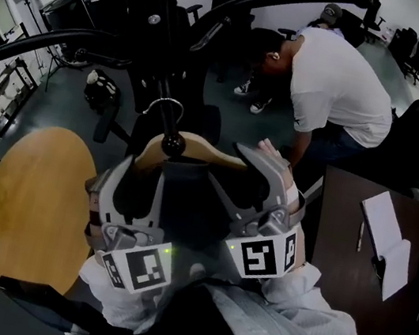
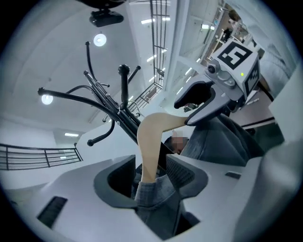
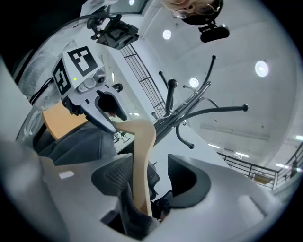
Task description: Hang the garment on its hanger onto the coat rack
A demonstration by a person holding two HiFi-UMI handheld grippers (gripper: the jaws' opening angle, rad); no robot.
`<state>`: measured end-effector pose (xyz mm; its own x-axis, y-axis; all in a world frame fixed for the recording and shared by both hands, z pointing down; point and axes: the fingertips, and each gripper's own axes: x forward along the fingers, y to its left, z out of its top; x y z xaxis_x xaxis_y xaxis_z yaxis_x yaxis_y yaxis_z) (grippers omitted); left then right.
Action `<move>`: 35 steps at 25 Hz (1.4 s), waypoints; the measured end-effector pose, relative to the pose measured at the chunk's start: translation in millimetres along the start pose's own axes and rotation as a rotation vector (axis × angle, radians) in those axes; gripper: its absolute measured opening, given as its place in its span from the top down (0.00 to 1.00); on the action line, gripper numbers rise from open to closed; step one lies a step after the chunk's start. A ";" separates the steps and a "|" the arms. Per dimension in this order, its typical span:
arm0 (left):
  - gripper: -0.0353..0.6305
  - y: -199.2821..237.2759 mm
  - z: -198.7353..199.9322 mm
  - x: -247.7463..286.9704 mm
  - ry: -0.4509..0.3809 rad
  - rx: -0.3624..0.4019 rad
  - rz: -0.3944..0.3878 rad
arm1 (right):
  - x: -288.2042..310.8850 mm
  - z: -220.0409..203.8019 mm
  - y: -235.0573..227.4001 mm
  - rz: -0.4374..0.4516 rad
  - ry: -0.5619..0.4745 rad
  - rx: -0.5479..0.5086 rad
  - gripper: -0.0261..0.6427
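A black coat rack (image 1: 150,24) rises in front of me, its curved arms spreading left and right. The wooden hanger (image 1: 197,148) hangs close under it, and its metal hook (image 1: 165,103) loops by a short peg with a ball end; whether it rests on the peg I cannot tell. A dark grey garment (image 1: 186,207) drapes from the hanger. My left gripper (image 1: 134,185) is open around the hanger's left arm (image 2: 151,142), with gaps beside the wood. My right gripper (image 1: 251,182) is open around the right arm (image 3: 142,156), the wood near one pad and clear of the other.
A person in a white T-shirt (image 1: 337,81) bends over just behind the rack. A round wooden table (image 1: 34,204) lies at the lower left. A dark desk (image 1: 343,226) with a notebook (image 1: 386,238) stands at the right. Office chairs line the back.
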<state>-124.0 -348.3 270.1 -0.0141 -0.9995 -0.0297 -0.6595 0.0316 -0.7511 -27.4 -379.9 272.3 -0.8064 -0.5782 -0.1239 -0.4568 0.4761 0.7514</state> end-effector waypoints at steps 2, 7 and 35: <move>0.67 -8.5 9.9 -13.7 -0.032 -0.046 0.015 | -19.5 2.3 3.3 -0.013 -0.024 0.060 0.66; 0.67 -14.0 31.0 -34.4 -0.131 -0.246 0.074 | -50.3 7.9 3.0 -0.074 -0.059 0.296 0.66; 0.94 -176.0 130.7 -43.8 -0.265 -0.751 -0.352 | -161.1 -52.8 1.2 -0.223 0.064 0.781 0.96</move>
<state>90.9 -308.9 317.4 0.3975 -0.9121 -0.1002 -0.9153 -0.3863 -0.1144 121.8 -321.2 327.4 -0.6535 -0.7393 -0.1620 -0.7531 0.6566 0.0417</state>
